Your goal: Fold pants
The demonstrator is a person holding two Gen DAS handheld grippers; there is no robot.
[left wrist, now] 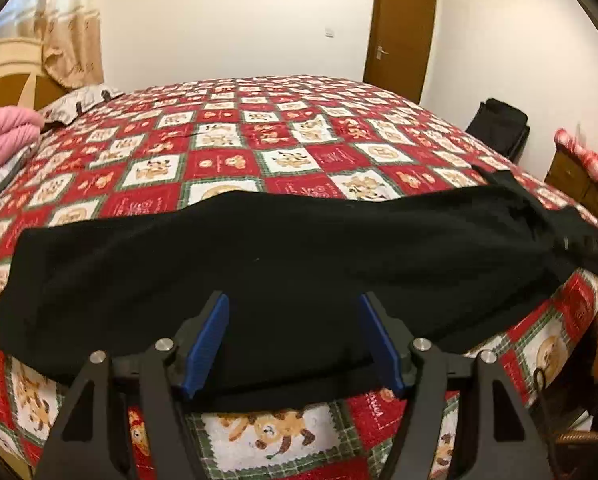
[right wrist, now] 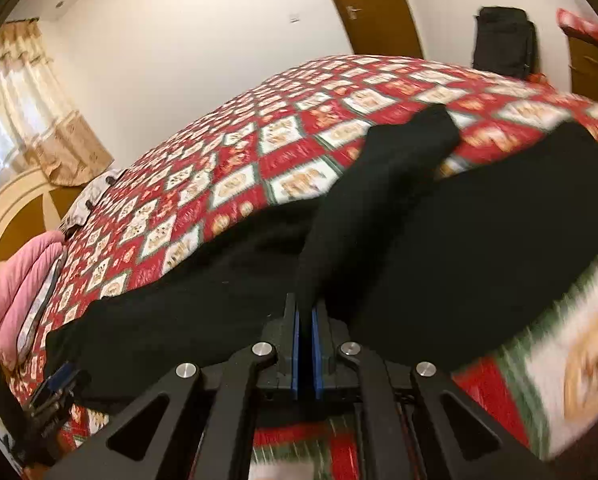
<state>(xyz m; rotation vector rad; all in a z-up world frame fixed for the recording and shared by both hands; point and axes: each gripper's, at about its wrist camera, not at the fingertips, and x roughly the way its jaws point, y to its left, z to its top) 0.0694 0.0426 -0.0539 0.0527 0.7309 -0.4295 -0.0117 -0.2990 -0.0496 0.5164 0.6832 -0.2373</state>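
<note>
Black pants [left wrist: 259,256] lie lengthwise across the near edge of a bed with a red and white patchwork quilt [left wrist: 227,136]. My left gripper [left wrist: 293,304] is open, its blue pads [left wrist: 213,336] spread just above the pants' near edge, holding nothing. My right gripper [right wrist: 305,312] is shut on a lifted strip of the pants [right wrist: 363,216], which rises from the pads toward the quilt [right wrist: 235,152]. The right gripper also shows blurred at the right end of the pants in the left wrist view [left wrist: 579,244]. The left gripper shows at lower left in the right wrist view [right wrist: 55,388].
A pink folded duvet [left wrist: 3,136] and a pillow [left wrist: 79,100] lie at the bed's head on the left. A brown door [left wrist: 399,32], a black bag [left wrist: 499,124] and a wooden cabinet [left wrist: 579,184] stand at the right.
</note>
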